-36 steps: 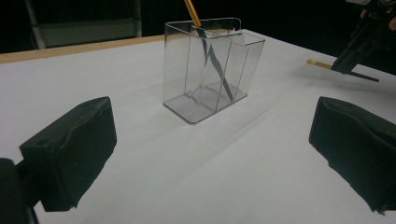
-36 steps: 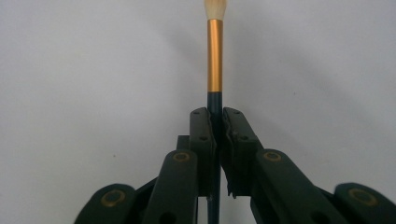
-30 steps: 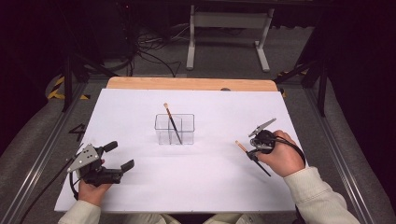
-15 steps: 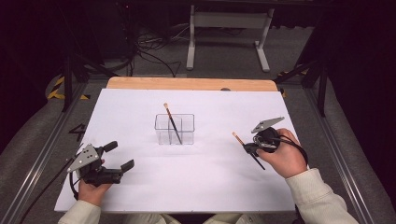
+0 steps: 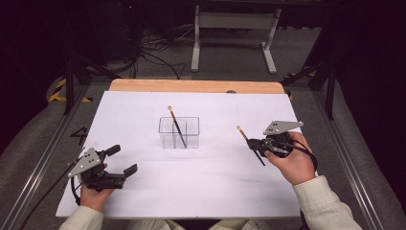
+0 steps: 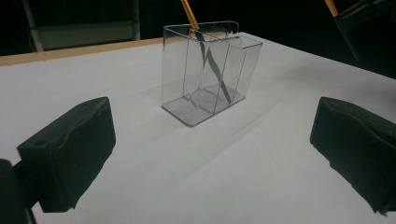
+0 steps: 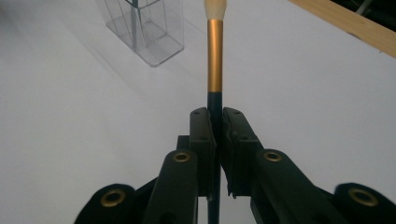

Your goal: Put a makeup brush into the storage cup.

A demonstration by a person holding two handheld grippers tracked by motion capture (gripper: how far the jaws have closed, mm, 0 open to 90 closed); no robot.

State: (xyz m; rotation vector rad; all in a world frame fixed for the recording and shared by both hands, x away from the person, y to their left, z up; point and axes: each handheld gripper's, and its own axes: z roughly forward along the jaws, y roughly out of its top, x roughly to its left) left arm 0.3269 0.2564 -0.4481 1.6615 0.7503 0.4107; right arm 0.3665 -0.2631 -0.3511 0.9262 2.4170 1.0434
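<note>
A clear plastic holder (image 5: 179,132) with compartments stands mid-table, and one makeup brush (image 5: 176,125) leans in it with its pale tip up. The holder (image 6: 210,74) is also ahead of my left gripper's jaws. My right gripper (image 5: 255,144) is shut on a second brush (image 5: 249,143) by its dark handle, lifted off the table to the holder's right. In the right gripper view the brush (image 7: 215,56) runs up between the pads (image 7: 203,135), gold ferrule and cream tip ahead. My left gripper (image 5: 120,160) rests at the front left, jaws wide apart and empty.
A white sheet (image 5: 201,191) covers the table, with a wooden strip (image 5: 191,86) along its far edge. Metal rails (image 5: 43,158) run down both sides. A stand and cables (image 5: 158,52) lie on the floor beyond.
My right gripper has risen with the brush and tilted, so the brush tip now points up and left. The left gripper has stayed put.
</note>
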